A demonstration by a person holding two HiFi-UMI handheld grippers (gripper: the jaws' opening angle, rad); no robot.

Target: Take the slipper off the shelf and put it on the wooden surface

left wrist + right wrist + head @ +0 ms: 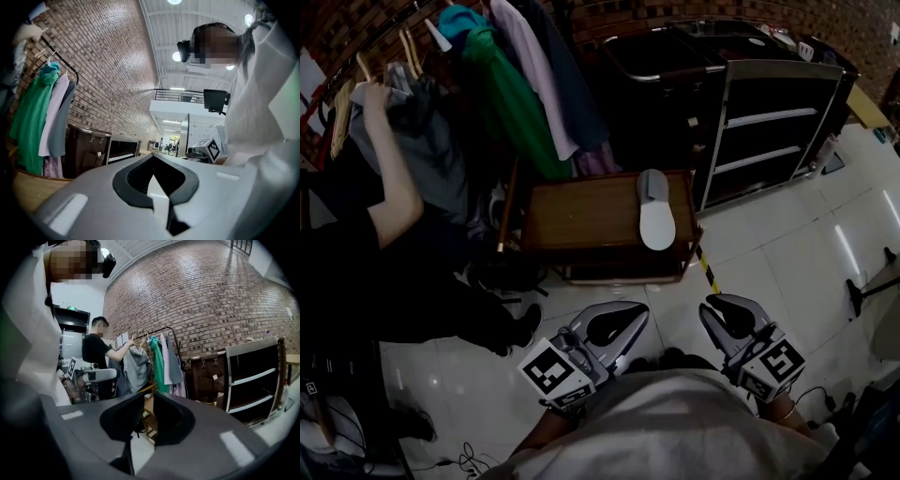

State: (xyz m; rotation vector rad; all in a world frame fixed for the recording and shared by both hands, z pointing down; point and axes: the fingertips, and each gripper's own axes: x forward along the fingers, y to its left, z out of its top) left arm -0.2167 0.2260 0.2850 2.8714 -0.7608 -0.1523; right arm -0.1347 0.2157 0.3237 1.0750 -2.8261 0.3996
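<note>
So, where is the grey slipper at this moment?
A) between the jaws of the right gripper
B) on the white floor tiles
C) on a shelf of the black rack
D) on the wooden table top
D: in the head view the slipper lies flat on the wooden table top, near its right end.

Head view looks steeply down from above onto the wooden surface [581, 217]; both low gripper views tilt upward, sharing the clothes rack [159, 357].
</note>
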